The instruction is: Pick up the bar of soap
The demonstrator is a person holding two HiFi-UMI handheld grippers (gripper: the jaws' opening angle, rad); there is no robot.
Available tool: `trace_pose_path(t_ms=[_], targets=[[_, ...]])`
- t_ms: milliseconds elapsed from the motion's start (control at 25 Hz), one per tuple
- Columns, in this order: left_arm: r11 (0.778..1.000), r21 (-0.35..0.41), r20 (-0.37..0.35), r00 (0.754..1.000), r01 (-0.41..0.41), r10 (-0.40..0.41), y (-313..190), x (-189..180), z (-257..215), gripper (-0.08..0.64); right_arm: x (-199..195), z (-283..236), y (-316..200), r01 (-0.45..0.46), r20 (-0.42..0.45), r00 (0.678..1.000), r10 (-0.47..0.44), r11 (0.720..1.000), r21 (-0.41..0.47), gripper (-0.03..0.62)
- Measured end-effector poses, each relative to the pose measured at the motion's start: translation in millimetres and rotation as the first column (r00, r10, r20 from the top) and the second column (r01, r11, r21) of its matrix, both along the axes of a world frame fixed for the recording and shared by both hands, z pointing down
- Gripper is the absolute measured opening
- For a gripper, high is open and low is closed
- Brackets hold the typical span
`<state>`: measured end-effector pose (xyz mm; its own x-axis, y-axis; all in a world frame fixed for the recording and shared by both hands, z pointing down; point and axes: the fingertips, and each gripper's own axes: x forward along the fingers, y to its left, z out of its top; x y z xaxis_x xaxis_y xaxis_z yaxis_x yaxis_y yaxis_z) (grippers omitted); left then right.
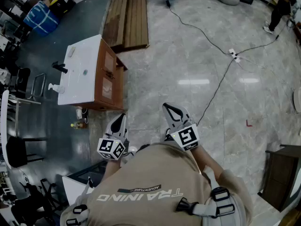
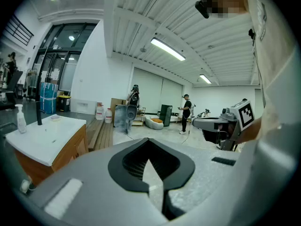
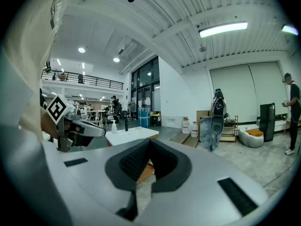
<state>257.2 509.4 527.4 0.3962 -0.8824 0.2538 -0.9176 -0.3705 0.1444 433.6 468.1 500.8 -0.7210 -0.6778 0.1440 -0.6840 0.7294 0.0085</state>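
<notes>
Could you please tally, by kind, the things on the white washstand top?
Black tap: 1
Pump bottle: 1
Bar of soap: 1
Total: 3

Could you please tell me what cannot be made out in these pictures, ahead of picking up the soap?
- Soap: head view, only a pale speck on the vanity top; too small to confirm.
- Vanity cabinet: right gripper view, mostly hidden behind the right gripper, jaws together.
- Pump bottle: its print is too small in every view.
</notes>
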Motion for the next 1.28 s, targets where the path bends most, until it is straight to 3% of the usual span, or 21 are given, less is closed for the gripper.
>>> trace_pose_path(t_ms=[520, 760, 960, 1280], targets=[[0.999, -0.026, -0.032, 0.999, -0.032, 0.032, -46.1, 22.6, 8.3, -0.008, 21.9, 8.4, -33.7, -0.022, -0.014, 1.000, 0.022, 0.999, -0.037, 0.005], [0.999, -0.037, -0.036, 0.999, -0.037, 0.035, -58.7, 26.6, 1.3, -0.008, 7.3, 24.0, -51.2, 0.017, -0.022, 1.000, -0.018, 0.996, -0.084, 0.005], [0.997, -0.058, -0.037, 0.998, -0.052, 0.050, -82.2, 10.6, 12.0, -0.008, -14.6, 20.9, -76.3, 0.010, -0.027, 1.000, -0.012, 0.997, -0.079, 0.005], [0.994, 0.023, -0.045, 0.993, -0.106, 0.107, -151.1, -26.9, -3.3, -0.008, -50.4, -4.4, -134.8, -0.057, -0.025, 0.998, 0.055, 0.996, -0.072, 0.005]])
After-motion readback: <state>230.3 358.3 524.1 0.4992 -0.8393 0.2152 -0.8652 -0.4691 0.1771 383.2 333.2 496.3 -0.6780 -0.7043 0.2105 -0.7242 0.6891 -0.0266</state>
